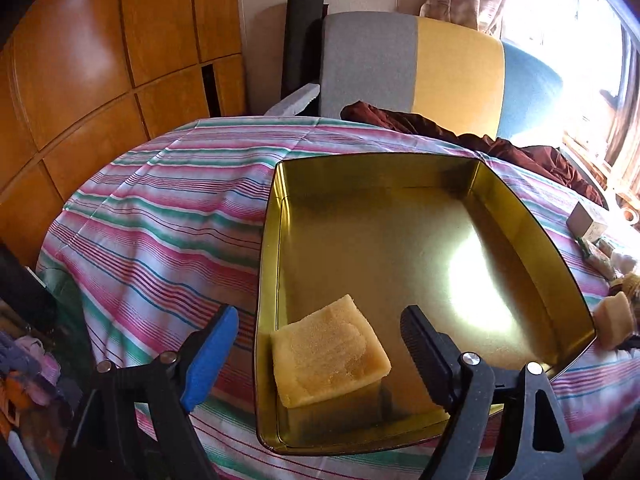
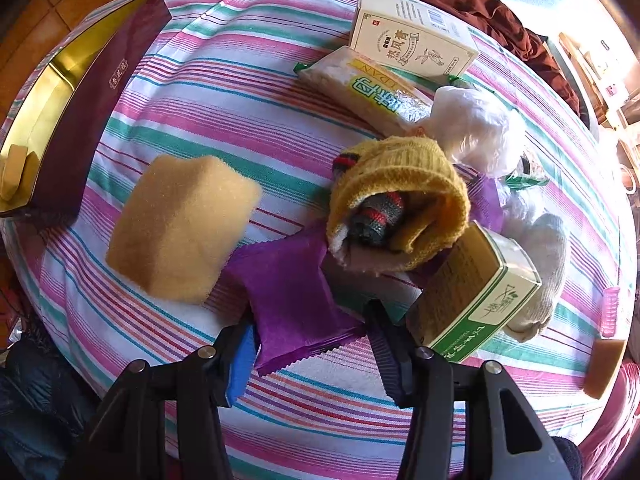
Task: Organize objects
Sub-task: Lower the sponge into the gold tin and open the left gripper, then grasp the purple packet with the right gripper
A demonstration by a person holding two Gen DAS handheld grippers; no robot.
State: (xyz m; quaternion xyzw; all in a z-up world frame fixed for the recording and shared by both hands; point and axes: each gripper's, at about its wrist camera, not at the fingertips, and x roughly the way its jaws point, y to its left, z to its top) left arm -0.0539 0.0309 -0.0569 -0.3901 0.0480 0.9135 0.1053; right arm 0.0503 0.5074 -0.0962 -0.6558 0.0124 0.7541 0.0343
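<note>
In the left wrist view an open gold tin (image 1: 532, 236) sits on the striped tablecloth. One yellow sponge (image 1: 332, 352) lies in its near left corner. My left gripper (image 1: 318, 314) hangs over that sponge, open wide, pads clear of it on both sides. In the right wrist view my right gripper (image 2: 313, 322) points down with the near end of a purple packet (image 2: 288, 296) between its fingers; the packet lies flat on the cloth. A second yellow sponge (image 2: 180, 232) rests left of it. The tin (image 2: 100, 92) stands at the far left.
A heap lies right of the packet: a yellow knitted sock (image 2: 400, 184), a green-and-white box (image 2: 476, 296), a white plastic bag (image 2: 476, 128), a noodle pack (image 2: 368, 88) and a white printed box (image 2: 412, 44). A brown bar (image 2: 604, 368) lies far right. A chair (image 1: 412, 64) stands behind the table.
</note>
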